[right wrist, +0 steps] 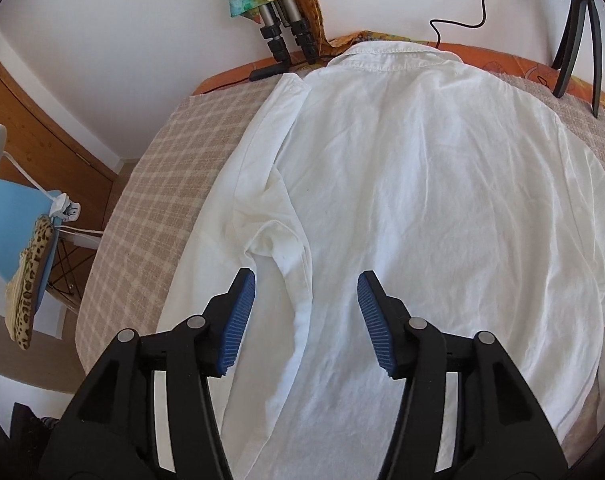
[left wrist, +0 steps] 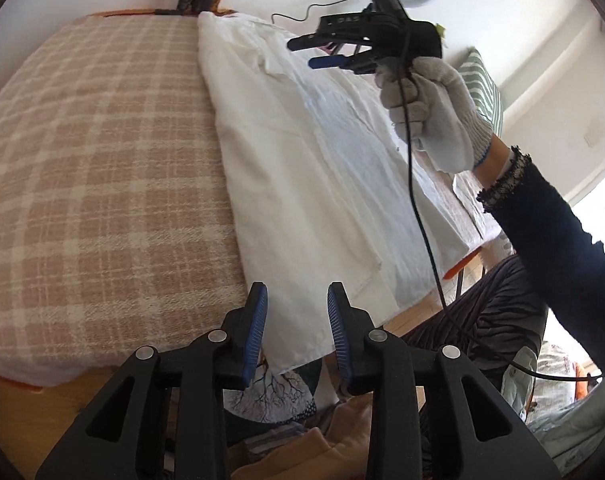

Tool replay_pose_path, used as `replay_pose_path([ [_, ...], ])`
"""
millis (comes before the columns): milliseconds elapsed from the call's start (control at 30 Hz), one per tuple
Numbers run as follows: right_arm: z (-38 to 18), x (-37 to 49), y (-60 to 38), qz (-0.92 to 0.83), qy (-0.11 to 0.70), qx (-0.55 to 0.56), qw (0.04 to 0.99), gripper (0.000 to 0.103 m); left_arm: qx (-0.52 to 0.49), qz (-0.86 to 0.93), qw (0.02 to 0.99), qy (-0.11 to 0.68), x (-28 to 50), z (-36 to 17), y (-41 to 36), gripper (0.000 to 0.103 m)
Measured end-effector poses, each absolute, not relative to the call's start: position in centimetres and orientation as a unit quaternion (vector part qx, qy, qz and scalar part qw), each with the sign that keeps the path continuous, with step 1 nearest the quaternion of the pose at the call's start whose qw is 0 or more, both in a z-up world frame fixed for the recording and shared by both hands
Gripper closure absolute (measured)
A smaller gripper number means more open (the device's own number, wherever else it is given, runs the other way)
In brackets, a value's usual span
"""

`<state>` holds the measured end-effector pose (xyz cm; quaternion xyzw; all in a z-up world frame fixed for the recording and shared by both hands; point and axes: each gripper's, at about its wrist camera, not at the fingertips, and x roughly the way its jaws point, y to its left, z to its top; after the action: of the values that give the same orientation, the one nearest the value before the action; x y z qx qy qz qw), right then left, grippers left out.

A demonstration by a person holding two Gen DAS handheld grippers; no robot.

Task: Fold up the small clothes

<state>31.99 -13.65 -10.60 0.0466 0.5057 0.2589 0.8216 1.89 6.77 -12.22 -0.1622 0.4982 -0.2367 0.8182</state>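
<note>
A white collared shirt (right wrist: 402,184) lies back up on a beige checked blanket (right wrist: 150,184), collar at the far end, its left sleeve folded in over the back. It also shows in the left wrist view (left wrist: 302,168). My left gripper (left wrist: 297,296) is open and empty over the shirt's near hem corner at the table's front edge. My right gripper (right wrist: 306,280) is open and empty, held above the folded sleeve; in the left wrist view it (left wrist: 306,54) hovers over the shirt in a gloved hand.
Tripod legs (right wrist: 290,36) and a second stand (right wrist: 578,40) rise at the table's far edge. A blue chair (right wrist: 10,216) with a leopard-print item stands left of the table. Clothes are piled (left wrist: 302,440) below the front edge. A cable (left wrist: 418,216) hangs from the right gripper.
</note>
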Motion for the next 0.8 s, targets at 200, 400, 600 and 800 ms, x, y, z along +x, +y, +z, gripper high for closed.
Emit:
replay_pose_path([
  [200, -10.5, 34.6, -12.3, 0.278, 0.503, 0.1, 0.812, 0.047, -0.173, -0.219, 0.813, 0.512, 2.9, -13.3, 6.6, 0.074],
  [400, -12.9, 36.0, -9.1, 0.276, 0.525, 0.086, 0.801, 0.047, -0.171, -0.231, 0.81, 0.511, 2.3, -13.2, 4.7, 0.075],
  [600, -14.2, 35.5, -7.9, 0.263, 0.536, 0.05, 0.8, 0.092, -0.195, -0.225, 0.806, 0.511, 2.9, -13.4, 6.5, 0.096],
  [800, -12.3, 35.1, -10.7, 0.239, 0.517, 0.058, 0.82, 0.097, -0.188, -0.221, 0.819, 0.494, 1.9, -12.8, 7.2, 0.099],
])
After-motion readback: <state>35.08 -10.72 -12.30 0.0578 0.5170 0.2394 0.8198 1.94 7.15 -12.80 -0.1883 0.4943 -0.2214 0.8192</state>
